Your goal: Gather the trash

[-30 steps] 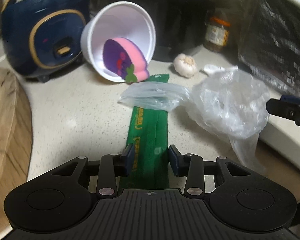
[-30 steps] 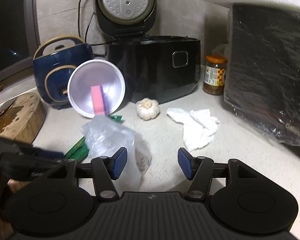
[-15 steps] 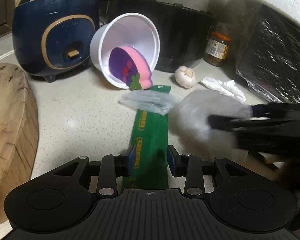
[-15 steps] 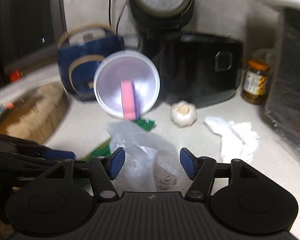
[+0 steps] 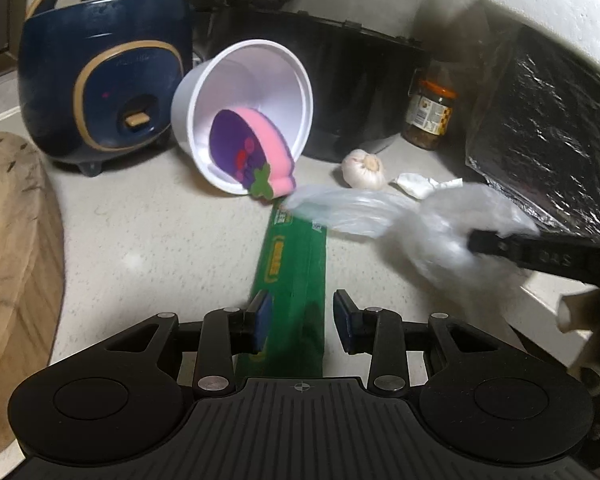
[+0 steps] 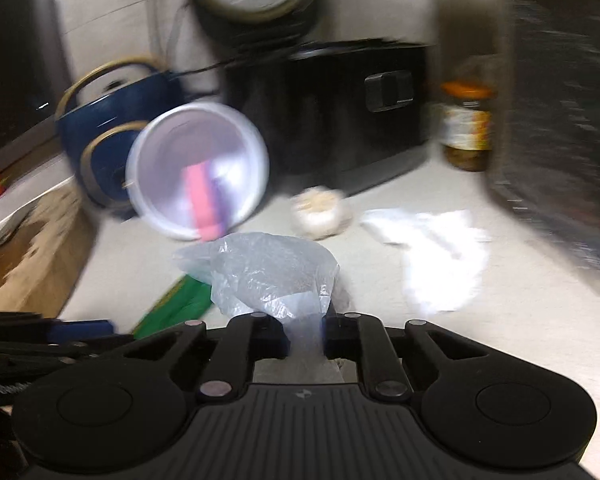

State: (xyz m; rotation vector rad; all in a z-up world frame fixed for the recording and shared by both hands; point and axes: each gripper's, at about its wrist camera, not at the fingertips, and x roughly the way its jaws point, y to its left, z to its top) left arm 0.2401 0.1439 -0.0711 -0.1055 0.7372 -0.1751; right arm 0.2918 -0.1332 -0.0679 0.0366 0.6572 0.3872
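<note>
A long green wrapper (image 5: 296, 264) lies flat on the counter and runs between my left gripper's (image 5: 300, 316) fingers. The pads straddle it, and the right pad stands clear of its edge. My right gripper (image 6: 306, 332) is closing, its jaws pinching a clear plastic bag (image 6: 268, 272), which bunches up in front of the pads. In the left wrist view the same bag (image 5: 432, 236) is blurred, with a right finger (image 5: 500, 246) reaching into it from the right. A crumpled white tissue (image 6: 440, 264) lies further right.
A tipped white bowl (image 5: 240, 80) holds a pink and purple sponge (image 5: 256, 152). Behind it stand a blue cooker (image 5: 100, 92) and a black cooker (image 5: 360, 92). A garlic bulb (image 5: 362, 168), a jar (image 5: 430, 116), a foil-covered box (image 5: 548, 140) and a wooden board (image 5: 12, 240) surround the trash.
My right gripper moved in over the plastic bag and its jaws came together on it. My left gripper's jaws narrowed slightly around the green wrapper.
</note>
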